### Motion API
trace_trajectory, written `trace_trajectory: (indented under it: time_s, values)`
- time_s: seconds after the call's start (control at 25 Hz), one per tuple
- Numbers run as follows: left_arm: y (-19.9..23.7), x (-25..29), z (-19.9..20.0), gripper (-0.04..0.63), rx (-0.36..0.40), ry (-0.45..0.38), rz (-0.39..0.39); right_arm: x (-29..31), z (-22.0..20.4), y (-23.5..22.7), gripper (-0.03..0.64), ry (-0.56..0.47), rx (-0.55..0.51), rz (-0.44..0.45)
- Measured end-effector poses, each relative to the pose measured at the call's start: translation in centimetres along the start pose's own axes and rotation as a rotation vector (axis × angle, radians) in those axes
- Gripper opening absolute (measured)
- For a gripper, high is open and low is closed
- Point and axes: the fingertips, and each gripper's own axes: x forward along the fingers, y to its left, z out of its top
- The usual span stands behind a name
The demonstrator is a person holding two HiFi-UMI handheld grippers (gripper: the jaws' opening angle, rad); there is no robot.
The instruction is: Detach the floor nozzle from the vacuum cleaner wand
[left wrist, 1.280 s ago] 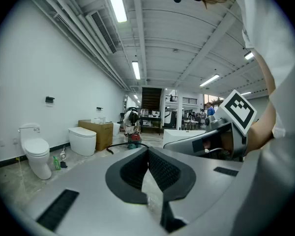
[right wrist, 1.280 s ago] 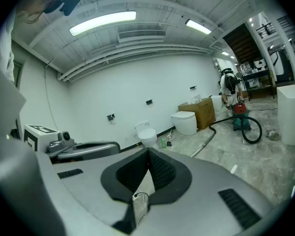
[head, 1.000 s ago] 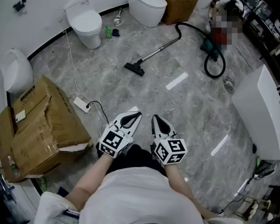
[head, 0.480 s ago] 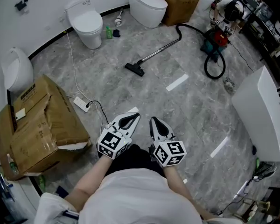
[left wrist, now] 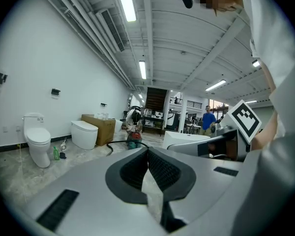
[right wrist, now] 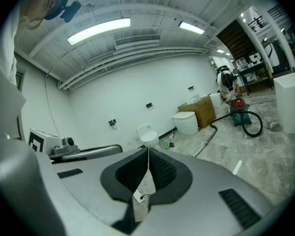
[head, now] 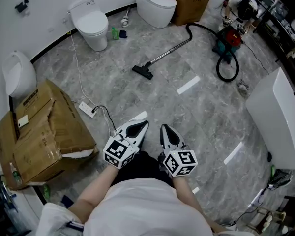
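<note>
A black floor nozzle (head: 142, 72) lies on the grey marble floor, joined to a metal wand (head: 169, 52) that runs up-right to a black hose (head: 221, 58) and a red-and-teal vacuum body (head: 231, 39). The wand (right wrist: 205, 142) and the vacuum body (right wrist: 239, 111) also show in the right gripper view. My left gripper (head: 141, 123) and right gripper (head: 164, 128) are held side by side close to the person's body, well short of the nozzle. Both are shut with nothing between the jaws. In each gripper view the black pads meet at the tip, left gripper (left wrist: 148, 149), right gripper (right wrist: 148, 149).
A torn cardboard box (head: 39, 132) sits at the left, with a power strip (head: 86, 109) and cable beside it. Two toilets (head: 91, 23) (head: 155, 5) stand along the far wall. A white cabinet (head: 275, 117) stands at the right. White tape strips (head: 188, 84) mark the floor.
</note>
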Motion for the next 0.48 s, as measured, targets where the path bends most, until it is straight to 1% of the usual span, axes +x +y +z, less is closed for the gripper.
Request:
trace_trajectory:
  time_s: [0.28, 0.48]
  values:
    - [2.6, 1.3, -0.3, 0.011, -0.035, 0.006, 0.015, 2.5, 0.4, -1.0, 0.017, 0.003, 0.008, -0.012]
    - [5.8, 3.7, 0.6, 0.011, -0.044, 0.004, 0.014, 5.7, 1.8, -2.6, 0.017, 0.004, 0.005, -0.025]
